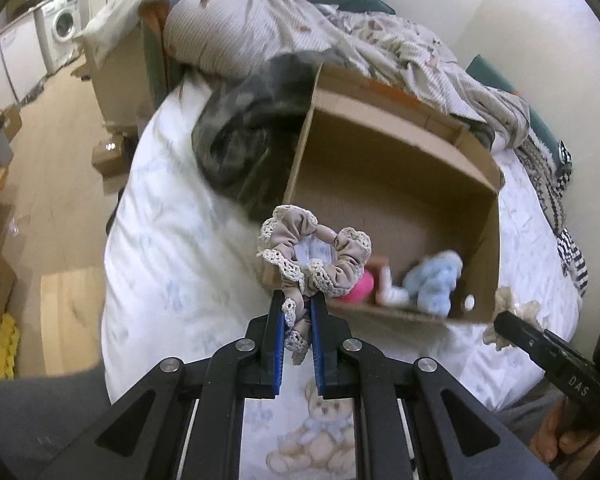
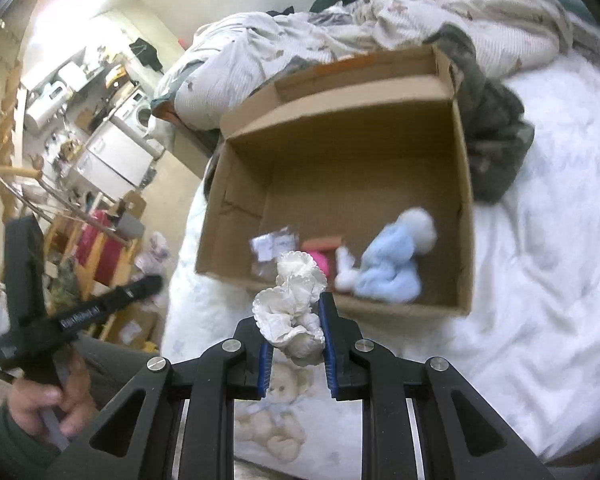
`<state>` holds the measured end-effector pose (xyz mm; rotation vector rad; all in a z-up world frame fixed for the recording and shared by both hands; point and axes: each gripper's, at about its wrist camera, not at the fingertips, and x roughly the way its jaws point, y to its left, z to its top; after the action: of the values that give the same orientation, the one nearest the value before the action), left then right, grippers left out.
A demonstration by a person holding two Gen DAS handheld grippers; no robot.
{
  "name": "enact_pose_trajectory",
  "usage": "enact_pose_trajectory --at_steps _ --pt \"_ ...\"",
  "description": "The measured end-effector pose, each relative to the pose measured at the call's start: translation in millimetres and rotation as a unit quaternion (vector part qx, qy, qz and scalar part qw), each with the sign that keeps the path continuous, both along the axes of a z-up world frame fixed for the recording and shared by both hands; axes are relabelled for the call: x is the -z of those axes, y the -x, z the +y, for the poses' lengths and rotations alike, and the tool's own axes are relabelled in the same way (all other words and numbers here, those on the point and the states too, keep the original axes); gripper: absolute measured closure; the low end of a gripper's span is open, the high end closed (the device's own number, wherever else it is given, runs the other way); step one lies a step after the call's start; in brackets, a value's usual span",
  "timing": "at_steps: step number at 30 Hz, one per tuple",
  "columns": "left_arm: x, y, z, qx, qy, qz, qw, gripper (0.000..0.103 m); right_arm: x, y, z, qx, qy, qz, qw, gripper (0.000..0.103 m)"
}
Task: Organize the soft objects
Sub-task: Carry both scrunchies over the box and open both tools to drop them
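My left gripper (image 1: 298,304) is shut on a beige scrunchie with lace trim (image 1: 320,256), held above the near edge of an open cardboard box (image 1: 380,152) on the bed. My right gripper (image 2: 294,312) is shut on a white frilly scrunchie (image 2: 292,308), held just in front of the same box (image 2: 340,120). Inside the box lie a light blue fluffy item (image 2: 396,256), a pink item (image 2: 324,262), an orange piece (image 2: 322,243) and a small packet (image 2: 274,246). The right gripper shows at the right of the left wrist view (image 1: 512,324); the left gripper shows at the left of the right wrist view (image 2: 100,304).
The box sits on a white bedsheet with teddy-bear print (image 1: 172,248). A dark grey-green garment (image 1: 244,136) lies beside the box. Rumpled bedding (image 1: 260,20) is piled behind it. The floor (image 1: 52,184) and a washing machine (image 1: 62,20) are at the left.
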<state>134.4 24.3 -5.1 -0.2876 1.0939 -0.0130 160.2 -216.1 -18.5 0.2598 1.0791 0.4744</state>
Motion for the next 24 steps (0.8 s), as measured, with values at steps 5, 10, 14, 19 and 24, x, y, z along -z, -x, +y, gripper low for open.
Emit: enact_pose_trajectory --at_steps 5,10,14,19,24 --pt "-20 -22 -6 0.022 -0.021 -0.028 0.9991 0.092 -15 -16 0 -0.014 0.029 -0.026 0.999 0.08" --pt "-12 -45 -17 0.041 -0.052 -0.025 0.9975 0.092 -9 -29 -11 -0.004 0.028 -0.039 0.999 0.08" --pt "4 -61 -26 0.053 -0.056 -0.008 0.997 0.092 8 -39 -11 0.014 0.02 -0.024 0.999 0.08" --pt "20 -77 -39 0.069 -0.061 -0.009 0.9958 0.092 17 -50 -5 0.01 0.031 -0.021 0.999 0.08" --pt "40 -81 -47 0.077 -0.058 -0.01 0.9953 0.092 33 -59 -2 0.019 0.027 0.005 0.999 0.08"
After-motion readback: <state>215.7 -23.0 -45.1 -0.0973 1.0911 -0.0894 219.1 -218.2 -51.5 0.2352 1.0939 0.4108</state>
